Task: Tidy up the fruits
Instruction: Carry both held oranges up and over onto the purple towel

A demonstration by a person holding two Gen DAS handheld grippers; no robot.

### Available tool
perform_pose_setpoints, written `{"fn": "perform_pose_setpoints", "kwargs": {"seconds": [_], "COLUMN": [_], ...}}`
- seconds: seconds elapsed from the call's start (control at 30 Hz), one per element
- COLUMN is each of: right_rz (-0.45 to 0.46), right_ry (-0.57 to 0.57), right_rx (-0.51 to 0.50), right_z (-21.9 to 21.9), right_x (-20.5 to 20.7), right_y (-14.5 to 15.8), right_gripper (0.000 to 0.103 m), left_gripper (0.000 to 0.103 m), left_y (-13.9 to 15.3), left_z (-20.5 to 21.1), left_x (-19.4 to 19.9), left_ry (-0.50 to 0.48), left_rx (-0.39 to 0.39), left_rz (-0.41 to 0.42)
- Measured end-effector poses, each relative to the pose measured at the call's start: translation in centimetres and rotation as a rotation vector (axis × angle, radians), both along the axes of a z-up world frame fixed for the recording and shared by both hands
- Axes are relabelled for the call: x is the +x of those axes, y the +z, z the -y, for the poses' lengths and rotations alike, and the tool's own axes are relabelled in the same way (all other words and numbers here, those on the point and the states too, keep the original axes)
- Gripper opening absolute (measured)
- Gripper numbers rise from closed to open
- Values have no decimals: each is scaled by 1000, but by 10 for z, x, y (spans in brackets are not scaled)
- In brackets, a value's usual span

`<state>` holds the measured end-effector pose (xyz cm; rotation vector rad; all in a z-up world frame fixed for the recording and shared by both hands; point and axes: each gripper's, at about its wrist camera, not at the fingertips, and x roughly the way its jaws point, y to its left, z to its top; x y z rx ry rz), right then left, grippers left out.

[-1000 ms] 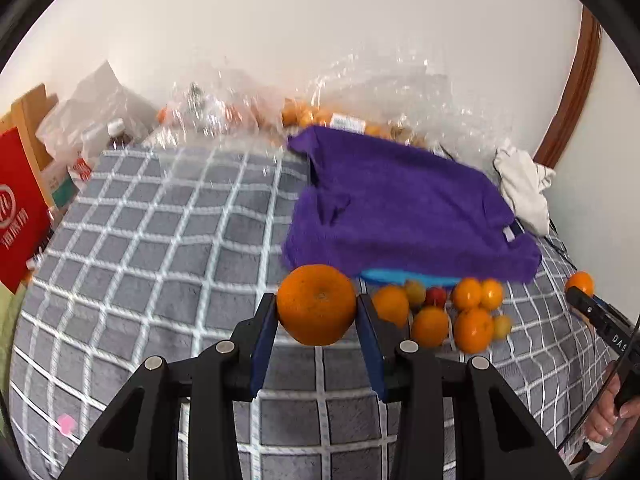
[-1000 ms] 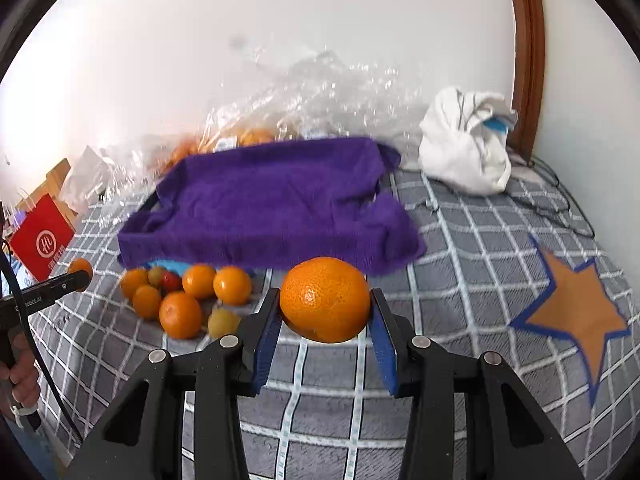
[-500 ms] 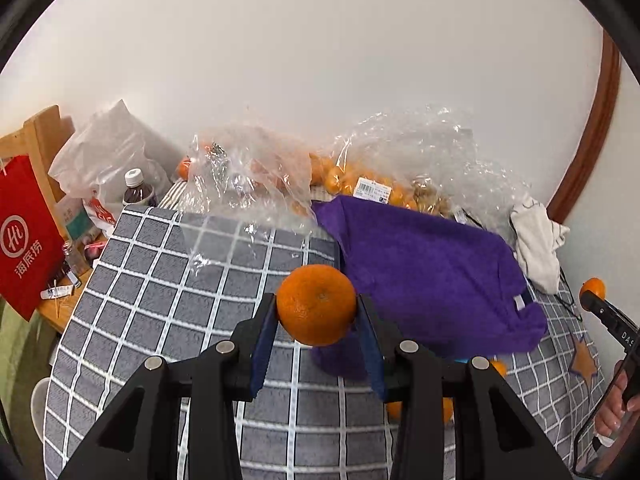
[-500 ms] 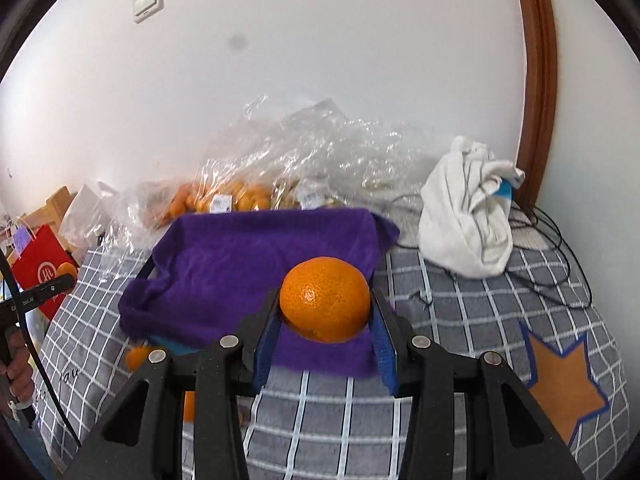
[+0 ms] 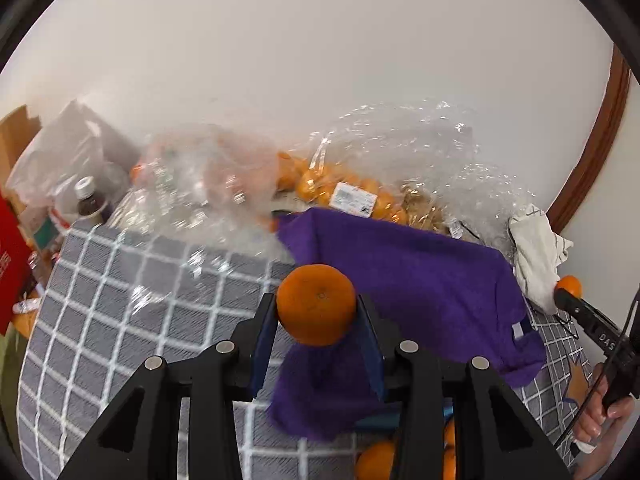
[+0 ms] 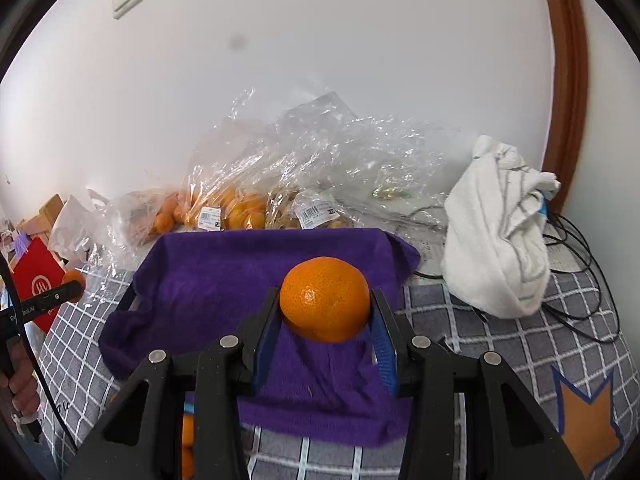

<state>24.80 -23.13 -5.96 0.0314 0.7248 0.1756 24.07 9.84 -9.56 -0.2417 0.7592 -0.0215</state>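
Note:
My left gripper [image 5: 317,312] is shut on an orange [image 5: 316,304] and holds it in the air over the near left corner of a purple towel [image 5: 408,276]. My right gripper [image 6: 325,310] is shut on a larger orange [image 6: 325,299] and holds it above the same purple towel [image 6: 224,276], which drapes over a blue tray. Loose oranges [image 5: 378,460] lie on the checked cloth below the towel, mostly hidden by my fingers. The right gripper with its orange shows at the right edge of the left wrist view [image 5: 570,286].
Clear plastic bags of small oranges [image 6: 236,208] lie against the wall behind the towel. A white cloth bundle [image 6: 500,240] with black cables sits at right. A bottle [image 5: 86,196], a red box [image 6: 38,284] and a white bag stand at left. The grey checked cloth [image 5: 120,304] covers the surface.
Both grippers have risen and moved forward with their oranges, from just above the loose fruit pile to over the purple towel. The loose fruit has dropped below the fingers.

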Motion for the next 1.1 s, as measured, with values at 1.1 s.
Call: {"fn": "perform_pose_setpoints", "kwargs": {"seconds": [1.1], "right_rz": [-149], "right_ry": [40], "right_rx": [-60], "right_z": [-22], "right_x": [51], "right_y": [-91], "right_gripper": [43], "left_gripper": [38], "left_y": [-78], "left_z": [58], "left_x": [83], "left_ry": [-87], "left_rx": [62], "left_rz": [-144]}}
